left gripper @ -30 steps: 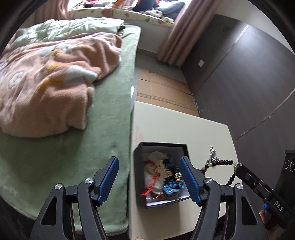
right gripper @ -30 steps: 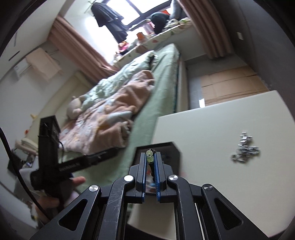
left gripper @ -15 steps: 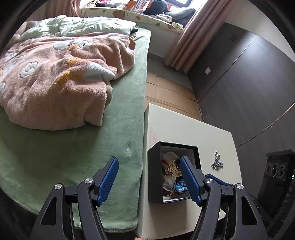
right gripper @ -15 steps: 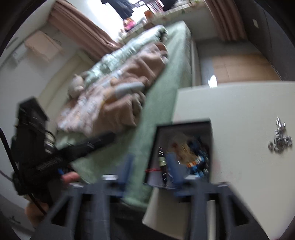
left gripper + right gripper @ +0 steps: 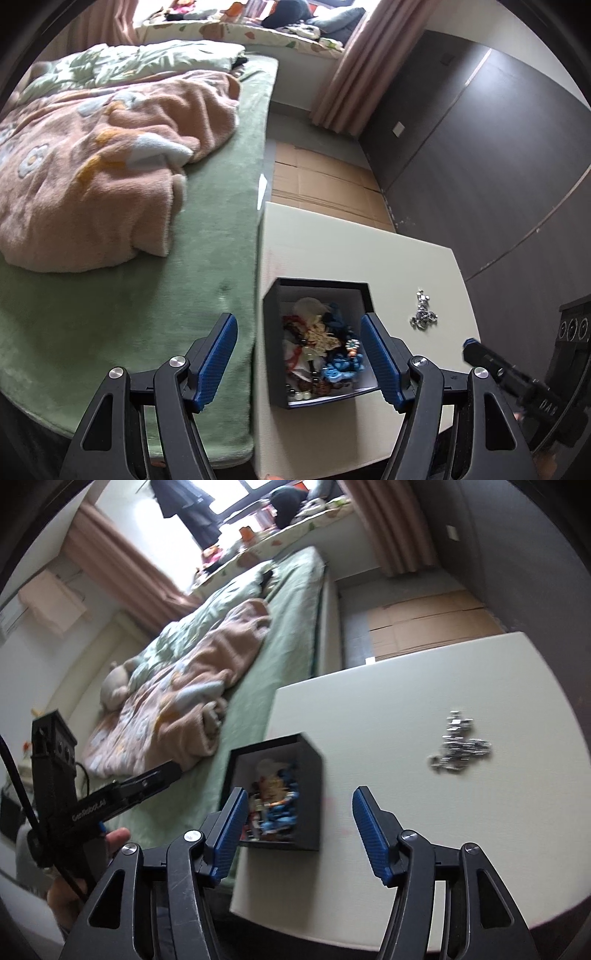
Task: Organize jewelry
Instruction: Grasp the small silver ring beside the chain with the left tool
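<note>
Silver chain [image 5: 460,746] (on table [image 5: 480,830]) beyond right gripper's [image 5: 299,830] parted jaws

The left gripper [image 5: 298,357] hangs with its blue-padded fingers [image 5: 216,356] spread wide, nothing between them. The right gripper [image 5: 299,830] is likewise wide open and empty, its pads [image 5: 370,833] well apart. In the right wrist view the left hand [image 5: 79,871] grips the left tool's black handle, thumb forward. The right tool's black tip shows at the left view's lower right edge.
</note>
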Demonstrator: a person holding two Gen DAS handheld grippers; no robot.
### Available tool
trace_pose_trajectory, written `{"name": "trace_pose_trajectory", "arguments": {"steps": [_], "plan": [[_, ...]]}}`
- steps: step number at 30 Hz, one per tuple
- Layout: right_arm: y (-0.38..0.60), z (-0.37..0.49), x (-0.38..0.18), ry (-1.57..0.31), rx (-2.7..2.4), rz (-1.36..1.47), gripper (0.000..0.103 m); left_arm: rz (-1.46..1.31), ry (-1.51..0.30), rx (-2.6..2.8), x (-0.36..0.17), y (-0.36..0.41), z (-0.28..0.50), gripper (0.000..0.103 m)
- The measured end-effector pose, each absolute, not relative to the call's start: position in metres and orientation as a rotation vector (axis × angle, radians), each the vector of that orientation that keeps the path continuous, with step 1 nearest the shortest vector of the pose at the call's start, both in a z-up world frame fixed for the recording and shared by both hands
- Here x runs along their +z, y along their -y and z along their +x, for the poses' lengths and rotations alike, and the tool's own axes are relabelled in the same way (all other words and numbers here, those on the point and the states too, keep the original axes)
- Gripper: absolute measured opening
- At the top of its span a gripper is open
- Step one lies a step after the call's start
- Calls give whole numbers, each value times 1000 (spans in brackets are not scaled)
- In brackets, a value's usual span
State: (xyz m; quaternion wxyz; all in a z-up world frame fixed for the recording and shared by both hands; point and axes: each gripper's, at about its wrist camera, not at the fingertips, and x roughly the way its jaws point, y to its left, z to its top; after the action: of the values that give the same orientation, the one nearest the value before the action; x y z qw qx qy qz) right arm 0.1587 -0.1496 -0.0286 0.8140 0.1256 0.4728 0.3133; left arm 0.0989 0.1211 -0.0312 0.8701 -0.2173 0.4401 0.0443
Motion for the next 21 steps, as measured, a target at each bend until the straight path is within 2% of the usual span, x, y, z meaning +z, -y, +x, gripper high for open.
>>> {"name": "trace_pose_trajectory", "arguments": {"steps": [1, 3, 11, 21], "plan": [[154, 160, -28, -1008, 655, 274, 70, -451, -919, 81, -31, -117, 101, 77], [169, 164, -29, -1009, 622, 293, 79, -453, -914, 50, -31, -108, 104, 94], [219, 175, -34, -1002, 496, 365, 103, -395, -932, -26, -29, -63, 122, 96], [271, 190, -43, -1006, 347, 462, 103, -300, -1009, -99, -28, -9, 159, 96]]}}
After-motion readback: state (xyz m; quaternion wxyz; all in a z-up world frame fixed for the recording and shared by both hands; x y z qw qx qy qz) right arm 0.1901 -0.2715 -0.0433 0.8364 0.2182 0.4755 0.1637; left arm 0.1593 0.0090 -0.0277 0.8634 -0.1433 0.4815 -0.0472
